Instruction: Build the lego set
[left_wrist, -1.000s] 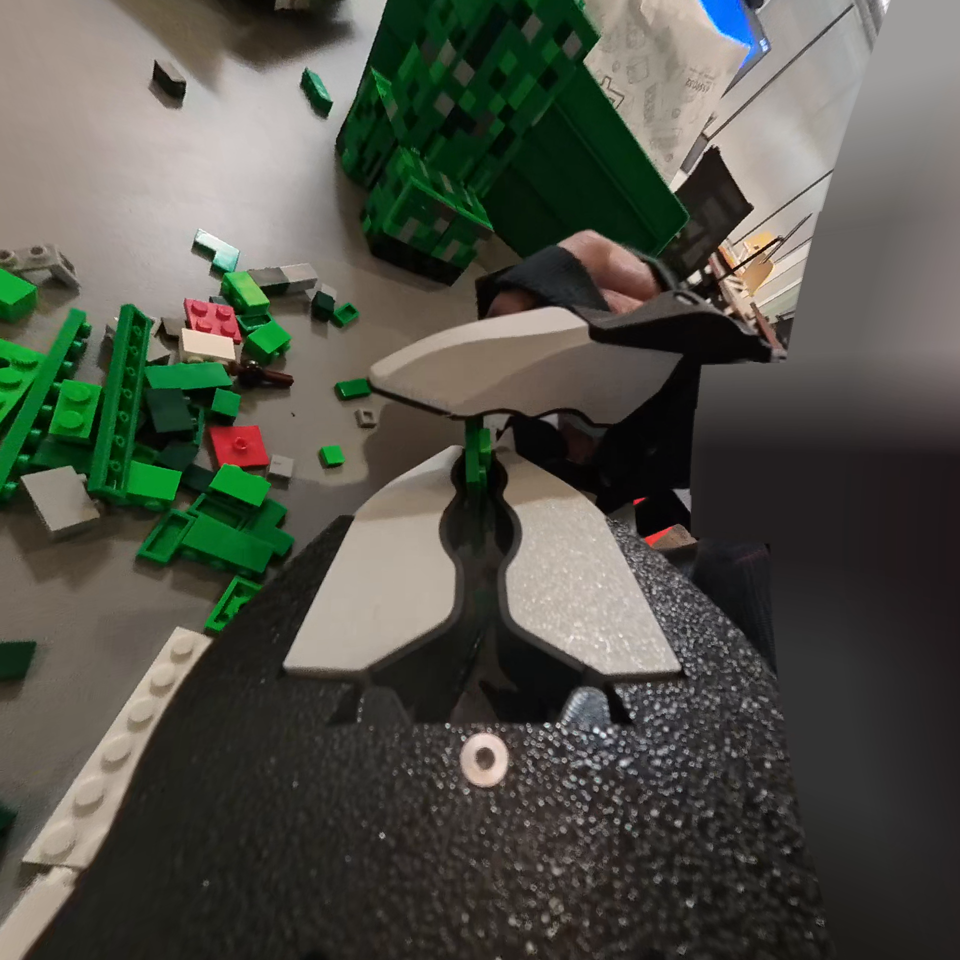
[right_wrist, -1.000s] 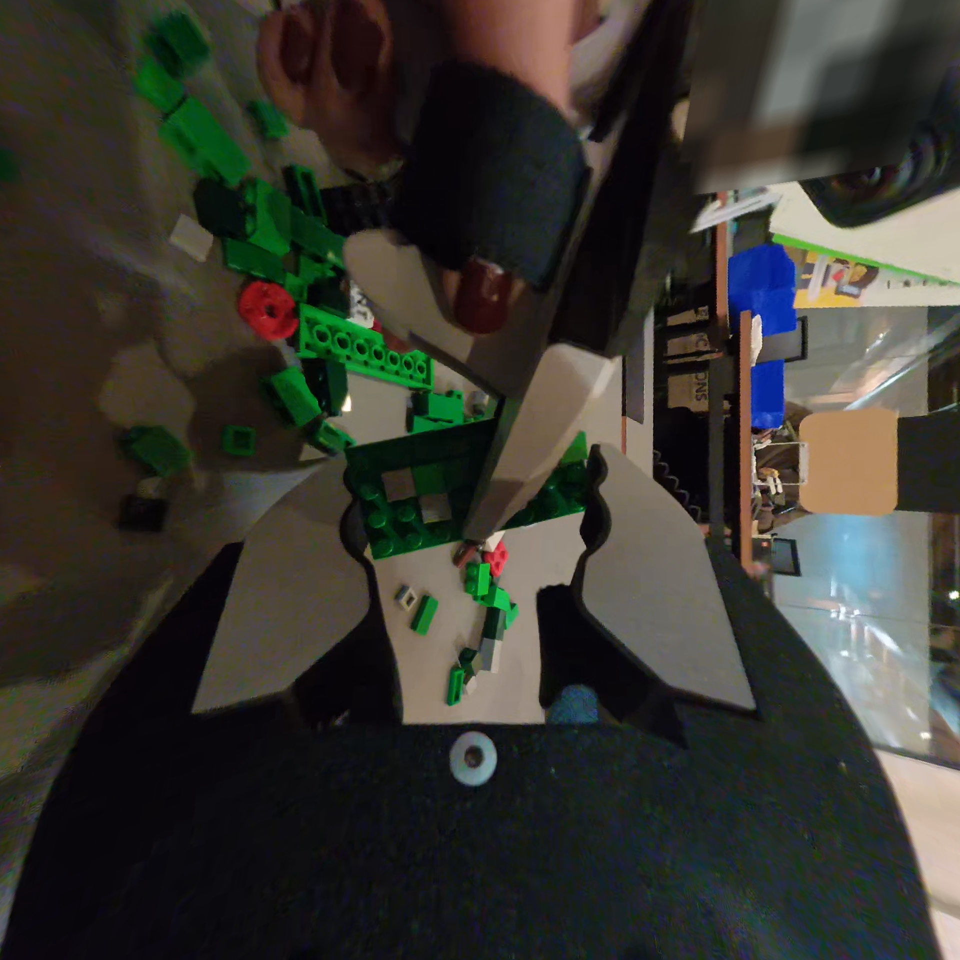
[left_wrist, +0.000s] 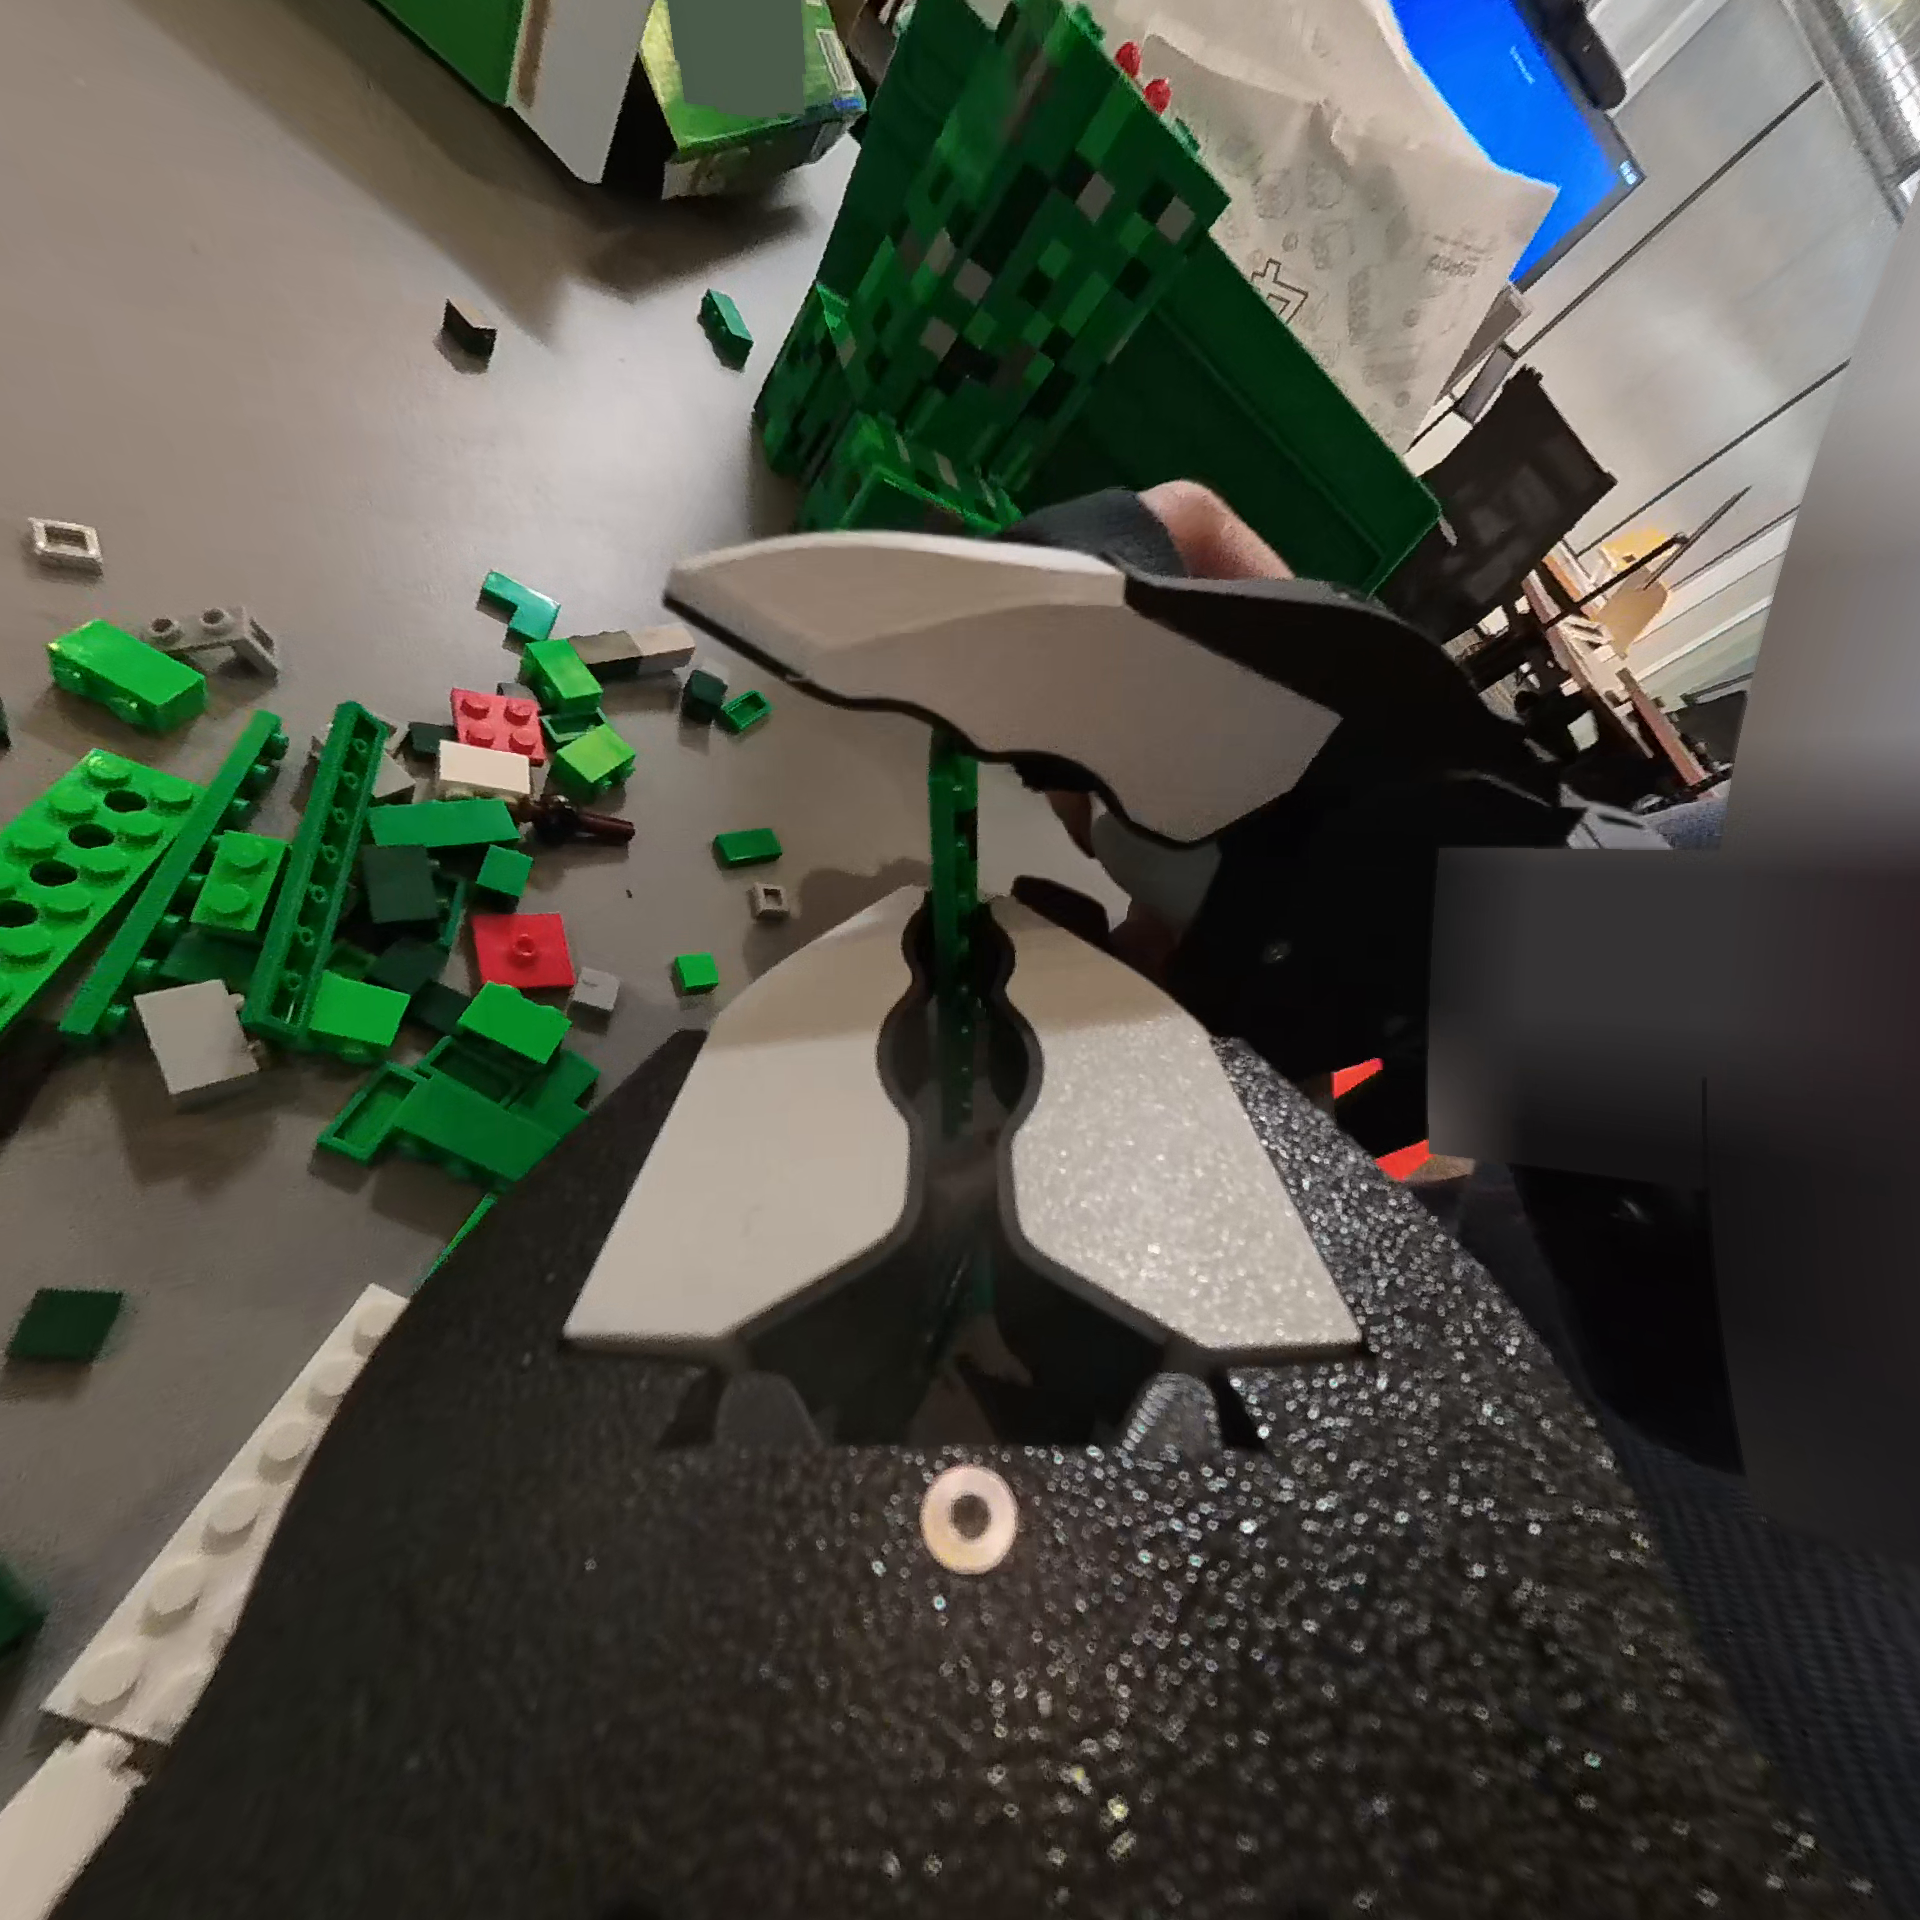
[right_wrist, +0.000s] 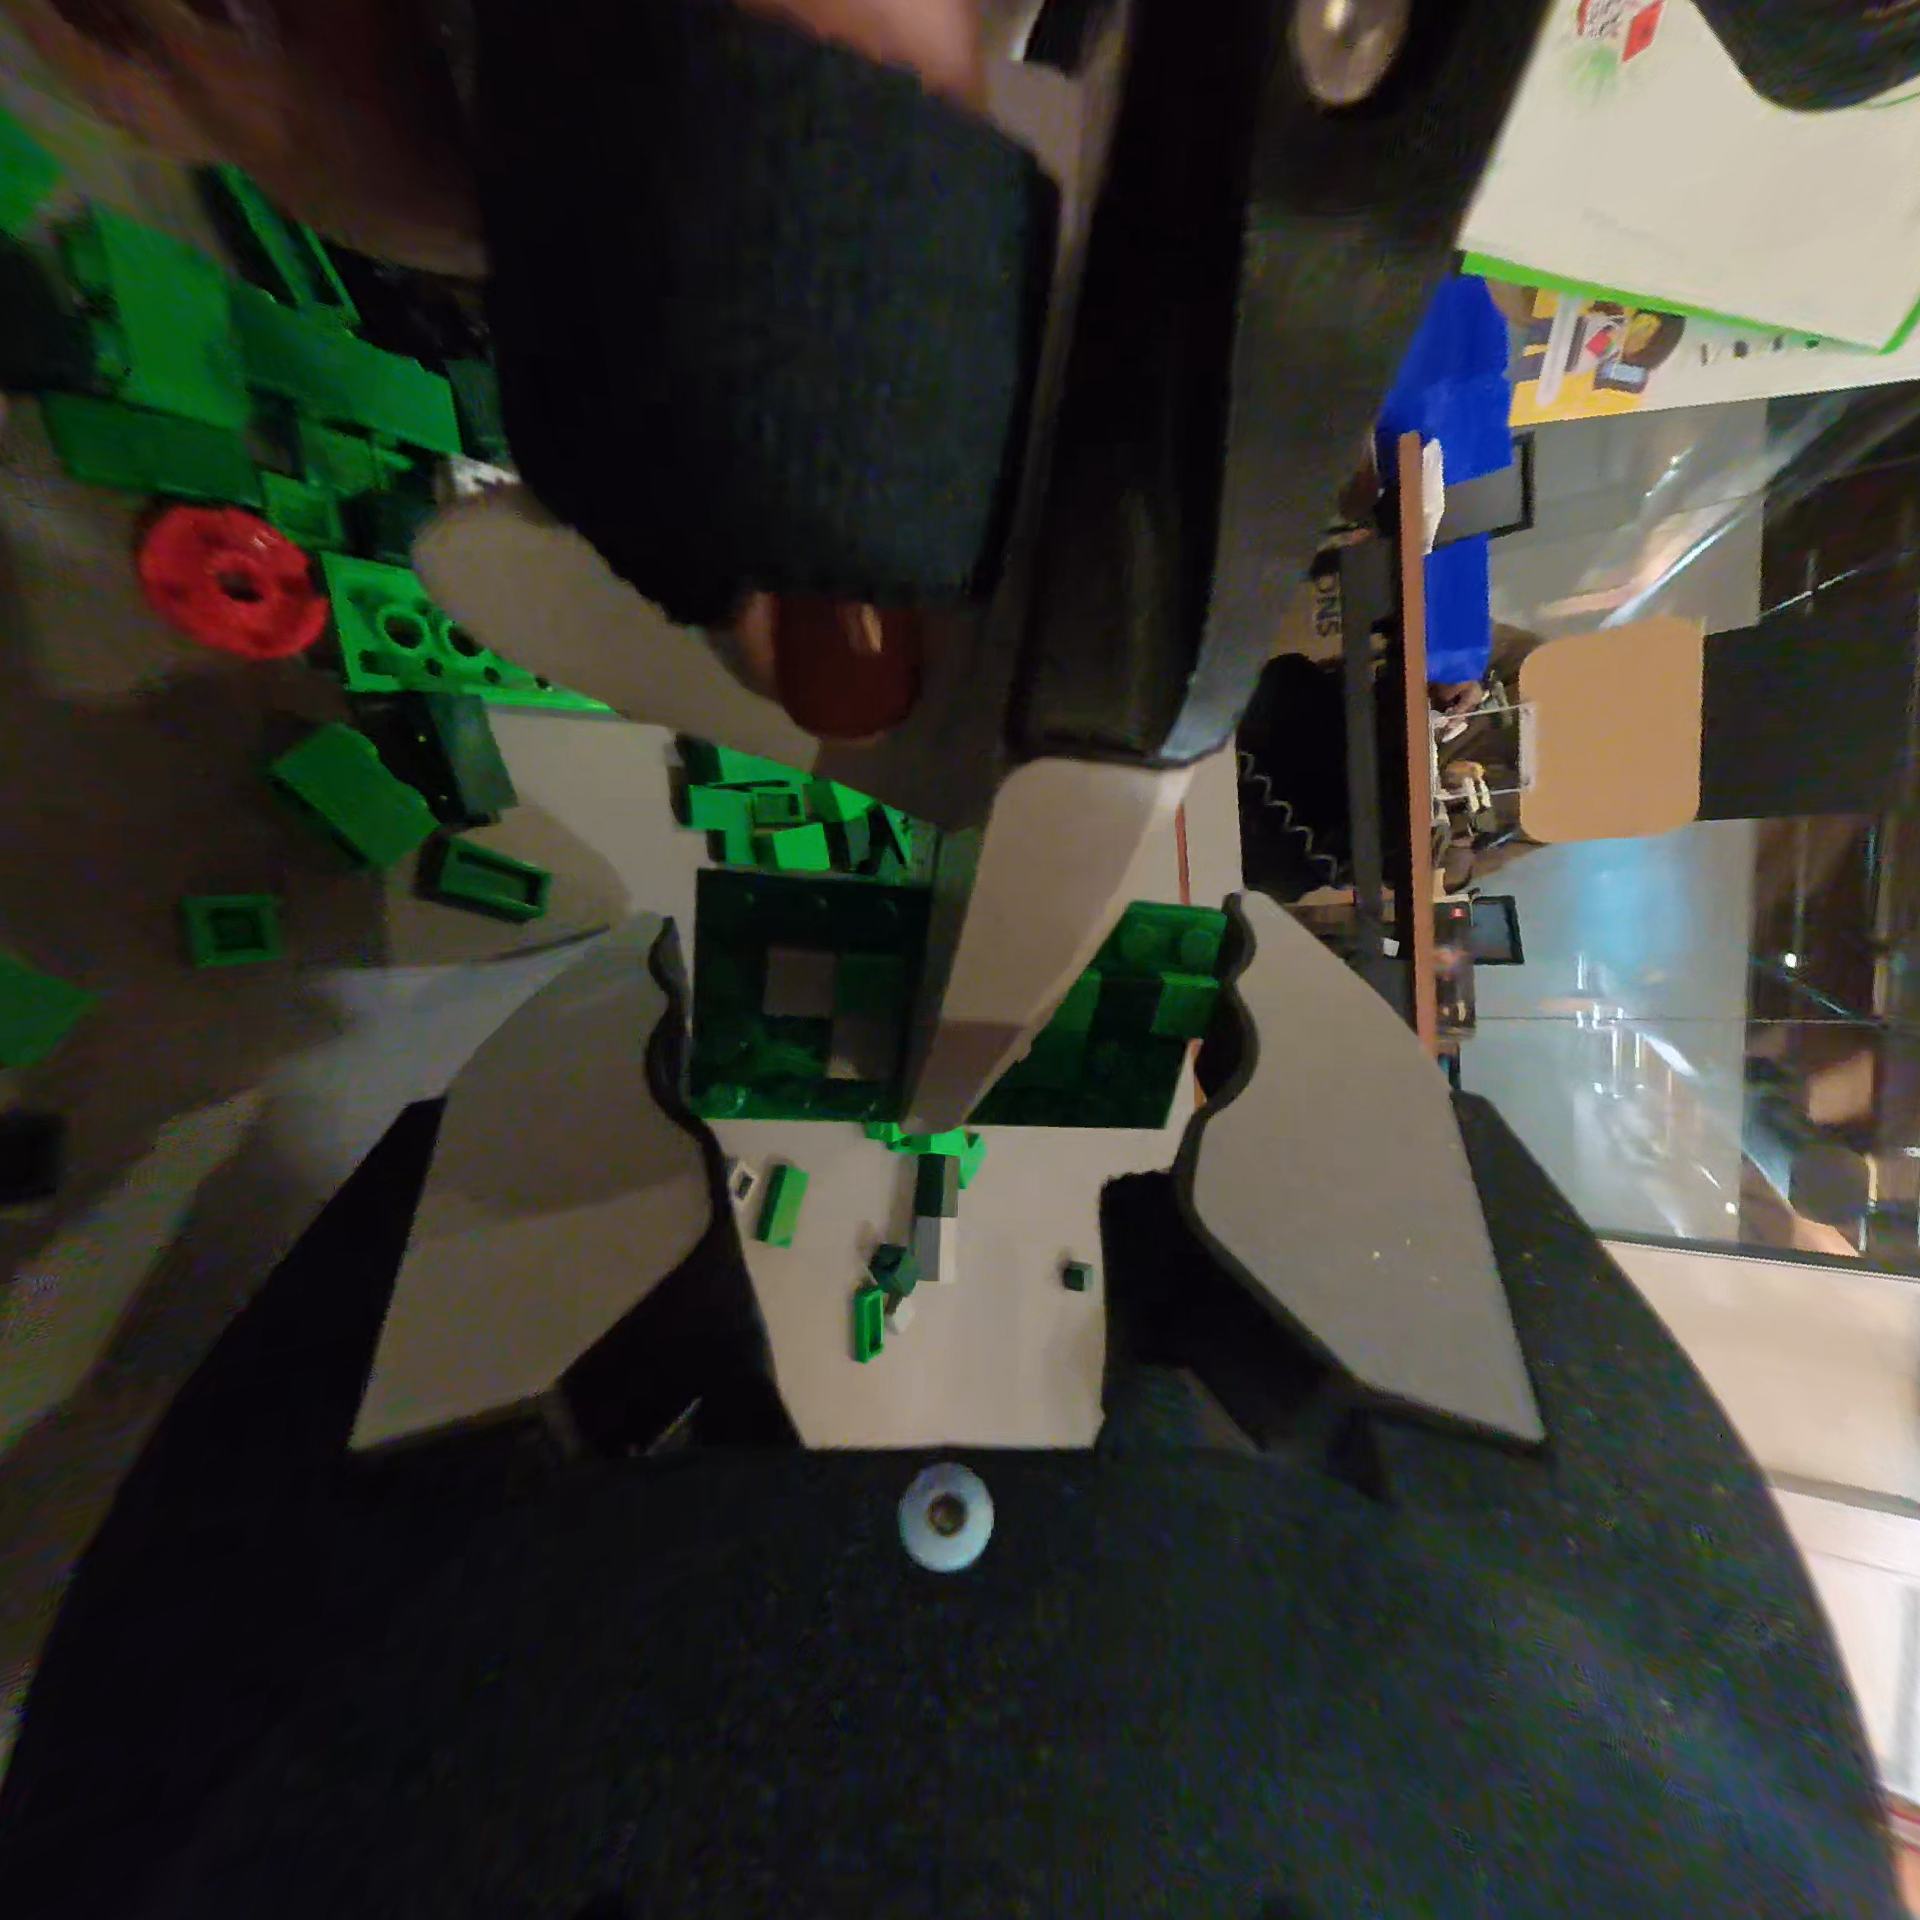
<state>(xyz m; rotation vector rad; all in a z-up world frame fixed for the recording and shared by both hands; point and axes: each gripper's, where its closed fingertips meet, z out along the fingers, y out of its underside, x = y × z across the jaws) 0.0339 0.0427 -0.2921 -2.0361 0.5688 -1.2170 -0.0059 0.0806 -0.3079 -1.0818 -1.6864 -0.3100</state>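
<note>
Left claw (left_wrist: 954, 925) clamped on green plate assembly (left_wrist: 954, 831); right claw (right_wrist: 951, 997) spread wide around it.

Showing glossy plastic on the green bricks (left_wrist: 125, 675), rough sparkling black grain on the left hand-held gripper (left_wrist: 954, 935), matt smoothness on the grey surface (left_wrist: 260, 343).

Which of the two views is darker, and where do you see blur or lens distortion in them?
The right wrist view is darker, its edges smeared, so the red round piece looks soft. The left wrist view is brighter and sharper: loose bricks cast soft shadows on the grey table; the bright blue screen bends with the wide-angle lens.
</note>
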